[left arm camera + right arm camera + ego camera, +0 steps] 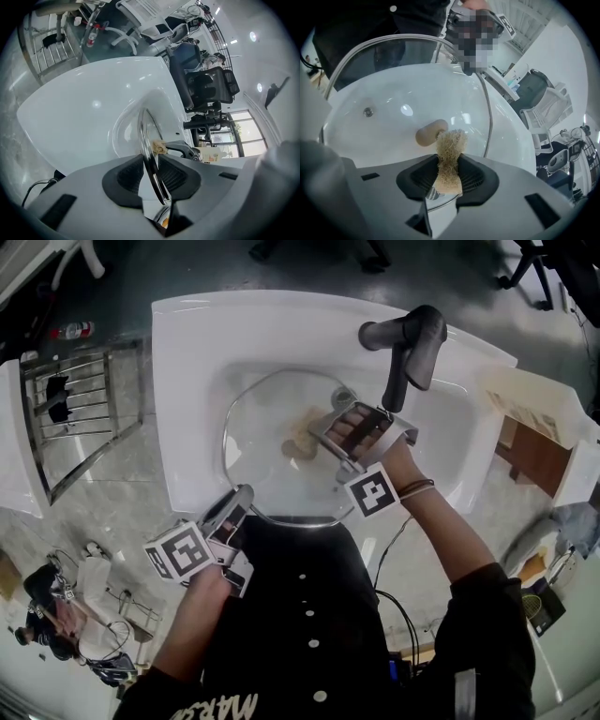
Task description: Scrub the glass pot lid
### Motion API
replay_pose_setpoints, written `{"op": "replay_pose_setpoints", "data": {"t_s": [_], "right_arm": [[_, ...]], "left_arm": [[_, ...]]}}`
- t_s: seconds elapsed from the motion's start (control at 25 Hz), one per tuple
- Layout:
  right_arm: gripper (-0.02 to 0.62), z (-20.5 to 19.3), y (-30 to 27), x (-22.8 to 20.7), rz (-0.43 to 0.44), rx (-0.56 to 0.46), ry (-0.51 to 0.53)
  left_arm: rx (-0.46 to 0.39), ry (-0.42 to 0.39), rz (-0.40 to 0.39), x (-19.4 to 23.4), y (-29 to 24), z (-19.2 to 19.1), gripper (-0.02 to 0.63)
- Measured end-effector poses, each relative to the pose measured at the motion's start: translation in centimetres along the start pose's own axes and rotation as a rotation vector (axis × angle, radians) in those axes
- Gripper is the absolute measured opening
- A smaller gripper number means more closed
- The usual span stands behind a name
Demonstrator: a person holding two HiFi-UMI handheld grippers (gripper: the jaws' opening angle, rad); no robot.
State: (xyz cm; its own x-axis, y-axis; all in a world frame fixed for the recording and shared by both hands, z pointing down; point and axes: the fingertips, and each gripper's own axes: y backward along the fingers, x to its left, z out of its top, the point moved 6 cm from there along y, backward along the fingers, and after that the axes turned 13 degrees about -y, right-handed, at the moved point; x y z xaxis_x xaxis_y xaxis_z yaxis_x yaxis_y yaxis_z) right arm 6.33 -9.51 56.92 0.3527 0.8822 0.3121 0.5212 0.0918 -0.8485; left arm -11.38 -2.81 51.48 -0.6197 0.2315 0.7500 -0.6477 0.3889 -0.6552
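Lid (267,432) stands tilted in sink (187,381); left gripper (152,161) clamps its rim. Right gripper (449,164) pinches loofah (451,143), seemingly touching glass beside knob (430,132).

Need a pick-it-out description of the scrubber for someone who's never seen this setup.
Find the white sink; a glass pot lid sits tilted in its basin. The right gripper reaches over the lid, and the scrubber is the straw-coloured strip pinched between its black pads. Unlike the smooth, rounded tan knob just beyond it, it is rough and fibrous.
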Motion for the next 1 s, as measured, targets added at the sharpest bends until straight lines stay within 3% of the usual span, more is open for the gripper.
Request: {"op": "replay_pose_setpoints", "data": {"t_s": [0.64, 0.84, 1.0], "right_arm": [[0.135, -3.5, 4.5, 2.9, 0.134, 0.105, 0.035], [0.135, -5.0, 5.3, 3.7, 0.230, 0.191, 0.149], [0.135, -4.2, 5.1, 3.0, 0.177, 0.150, 0.108]], "left_arm": [[-0.005, -0.015, -0.002, -0.2, 0.1, 0.1, 0.117], [-0.006, -0.026, 0.000, -0.1, 0.1, 0.1, 0.118], [-0.011, -0.028, -0.004, -0.4, 0.1, 0.1, 0.118]]}}
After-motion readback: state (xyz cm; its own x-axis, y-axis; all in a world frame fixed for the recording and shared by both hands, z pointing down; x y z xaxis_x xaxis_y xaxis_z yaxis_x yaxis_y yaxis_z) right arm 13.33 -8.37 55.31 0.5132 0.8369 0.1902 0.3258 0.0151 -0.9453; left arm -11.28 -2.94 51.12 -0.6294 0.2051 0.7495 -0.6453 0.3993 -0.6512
